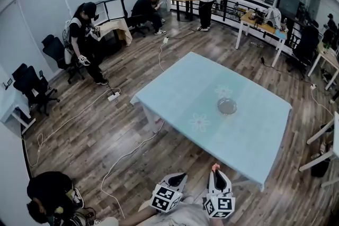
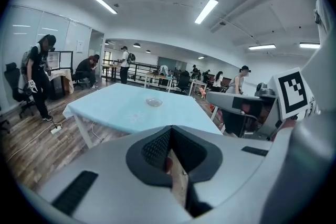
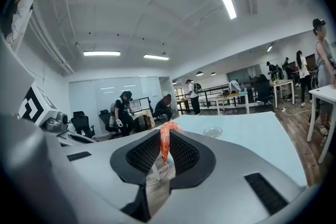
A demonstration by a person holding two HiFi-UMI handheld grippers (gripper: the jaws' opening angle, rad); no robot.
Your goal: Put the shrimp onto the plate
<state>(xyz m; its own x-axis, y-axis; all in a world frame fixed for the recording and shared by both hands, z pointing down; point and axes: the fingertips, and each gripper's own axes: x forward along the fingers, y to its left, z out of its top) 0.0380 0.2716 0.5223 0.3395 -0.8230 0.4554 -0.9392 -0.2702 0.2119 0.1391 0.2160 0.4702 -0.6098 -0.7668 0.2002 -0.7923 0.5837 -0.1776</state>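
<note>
**A:** Where's the shrimp?

**B:** It's in my right gripper [image 3: 166,150]. The pads are clamped on the curled orange-pink shrimp [image 3: 165,138], and its end pokes up above them. My left gripper [image 2: 169,145] has its fingers together on nothing.

**A:** How would you do the carry?

**B:** I'd grip no harder than this and travel level over the pale blue cloth-covered table [image 1: 185,87]. I'd come down low over the middle of the small clear glass plate [image 1: 226,106] before opening. A drop from height might skid off that shallow dish.

**A:** Which view helps you most?

**B:** The head view shows both grippers short of the table's near edge, well apart from the plate. Only the right gripper view shows the grip itself.
</note>
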